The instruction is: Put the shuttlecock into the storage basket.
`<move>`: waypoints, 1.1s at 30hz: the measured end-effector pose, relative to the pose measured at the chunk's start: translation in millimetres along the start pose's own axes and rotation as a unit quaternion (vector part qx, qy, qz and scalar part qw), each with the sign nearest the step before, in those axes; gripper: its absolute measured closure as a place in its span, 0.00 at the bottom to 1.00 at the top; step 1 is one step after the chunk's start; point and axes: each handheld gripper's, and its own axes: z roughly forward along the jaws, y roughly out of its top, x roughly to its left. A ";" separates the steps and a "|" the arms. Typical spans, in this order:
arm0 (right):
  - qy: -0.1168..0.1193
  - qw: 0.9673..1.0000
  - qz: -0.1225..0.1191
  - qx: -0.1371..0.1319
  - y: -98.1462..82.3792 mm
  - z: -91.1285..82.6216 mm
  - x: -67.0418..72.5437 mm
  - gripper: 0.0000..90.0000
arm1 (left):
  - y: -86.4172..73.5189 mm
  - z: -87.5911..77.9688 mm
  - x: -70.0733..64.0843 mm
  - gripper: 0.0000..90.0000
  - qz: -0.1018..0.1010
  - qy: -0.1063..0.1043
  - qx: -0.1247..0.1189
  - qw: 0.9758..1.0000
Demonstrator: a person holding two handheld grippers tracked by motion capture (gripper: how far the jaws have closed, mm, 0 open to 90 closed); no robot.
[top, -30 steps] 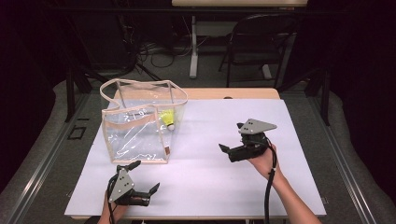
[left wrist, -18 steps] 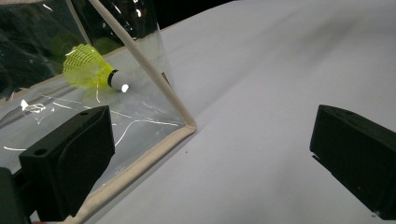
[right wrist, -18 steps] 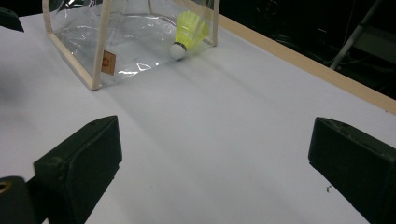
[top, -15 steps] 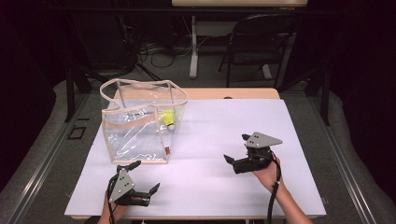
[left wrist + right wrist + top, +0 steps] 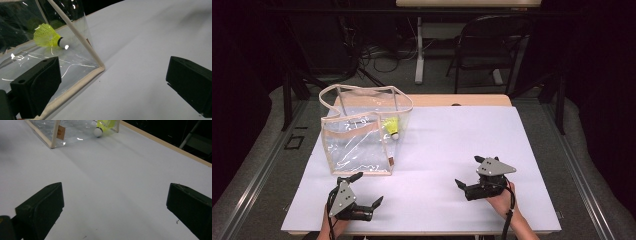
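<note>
A clear plastic bag with beige trim stands open at the table's left. A yellow shuttlecock with a white cork lies inside it, against the right wall. My left gripper rests near the front edge just below the bag, open and holding nothing. In the left gripper view the bag's corner trim lies close ahead of the left jaw, with the shuttlecock behind the plastic. My right gripper sits open at the front right, pointing left. Its own view shows the bag and shuttlecock far off.
A white sheet covers the table, and a wooden strip shows at its far edge. Behind the table stand a dark chair and a white post, with cables on the floor.
The right gripper has moved back toward the front edge of the table and slightly right, still open. The left gripper, the bag and the shuttlecock have stayed put.
</note>
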 end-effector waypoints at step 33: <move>-0.009 0.999 -0.036 -0.025 -51.9 -33.2 23.6 0.00 | -0.4 0.4 0.4 0.00 -0.002 -0.002 0.003 1.000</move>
